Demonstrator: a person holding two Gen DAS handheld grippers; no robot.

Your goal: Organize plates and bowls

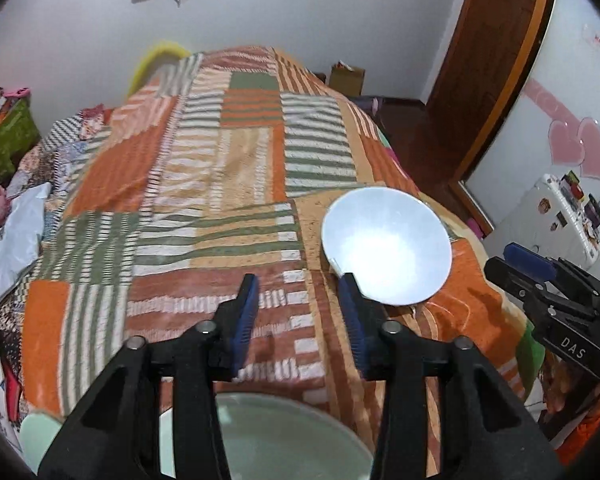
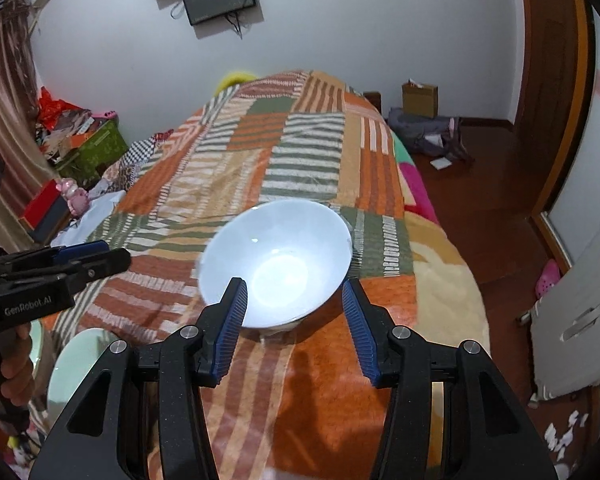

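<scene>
A white bowl stands upright on the patchwork blanket, near the bed's right edge. My left gripper is open and empty, with the bowl just right of its right finger. My right gripper is open and empty, its fingers on either side of the bowl's near rim, just short of it. A pale green plate lies under the left gripper. A second pale green dish shows at lower left. The right gripper shows at the right of the left wrist view.
The bed fills the middle. Boxes and clutter stand to the left of it. Wood floor, a door and a white cabinet lie to the right. The left gripper's body is at the left of the right wrist view.
</scene>
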